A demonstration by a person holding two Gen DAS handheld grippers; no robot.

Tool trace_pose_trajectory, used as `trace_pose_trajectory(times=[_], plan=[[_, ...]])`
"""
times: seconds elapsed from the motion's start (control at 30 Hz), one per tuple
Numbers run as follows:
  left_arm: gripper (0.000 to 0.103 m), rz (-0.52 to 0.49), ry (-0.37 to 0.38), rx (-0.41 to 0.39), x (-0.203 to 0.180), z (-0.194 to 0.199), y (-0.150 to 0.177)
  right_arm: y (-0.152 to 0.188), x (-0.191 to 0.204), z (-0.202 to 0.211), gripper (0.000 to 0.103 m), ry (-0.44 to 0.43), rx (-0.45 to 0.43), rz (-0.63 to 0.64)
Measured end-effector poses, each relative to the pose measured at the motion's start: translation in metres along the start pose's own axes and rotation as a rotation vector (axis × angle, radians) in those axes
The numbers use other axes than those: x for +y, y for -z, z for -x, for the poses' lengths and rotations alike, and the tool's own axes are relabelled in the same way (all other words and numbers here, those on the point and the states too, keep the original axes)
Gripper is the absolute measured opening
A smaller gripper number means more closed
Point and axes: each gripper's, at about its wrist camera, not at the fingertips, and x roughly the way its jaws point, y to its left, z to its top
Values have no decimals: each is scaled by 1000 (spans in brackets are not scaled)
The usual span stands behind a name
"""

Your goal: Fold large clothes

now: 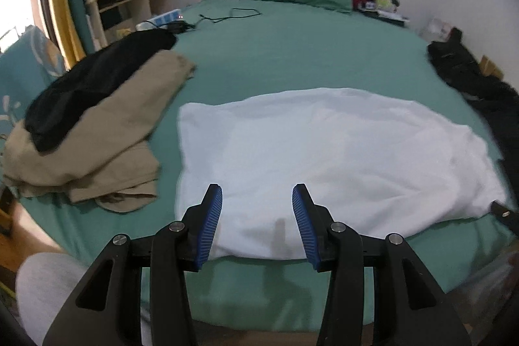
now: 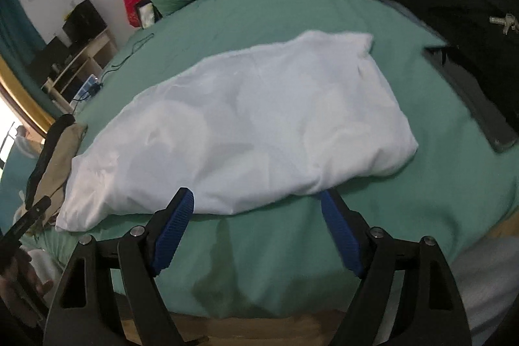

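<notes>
White garment (image 1: 324,158), folded into a broad oblong, lies flat on the green bed sheet (image 1: 292,54) near the foot edge of the bed. The left hand-held gripper (image 1: 257,200) hovers over its near edge, jaws apart with nothing between them. The right hand-held gripper (image 2: 258,205) stands wider open, also empty, just short of the cloth. A beige and black clothes pile (image 1: 90,132), probably trousers, sits beside it.

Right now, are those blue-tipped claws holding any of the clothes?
No. The left gripper and right gripper stand open above the white garment, nothing between their fingers.
</notes>
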Motion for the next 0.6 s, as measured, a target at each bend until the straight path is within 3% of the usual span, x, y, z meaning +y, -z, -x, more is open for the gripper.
trace_pose_trajectory(times=[0.23, 0.43, 0.6], plan=[[48, -71, 78, -21, -40, -6, -10, -5, -2, -17, 83, 29, 27, -6], [48, -80, 144, -20, -66, -23, -22, -9, -4, -28, 95, -26, 11, -60], [48, -91, 202, -25, -92, -40, -37, -18, -5, -35, 97, -96, -38, -120]])
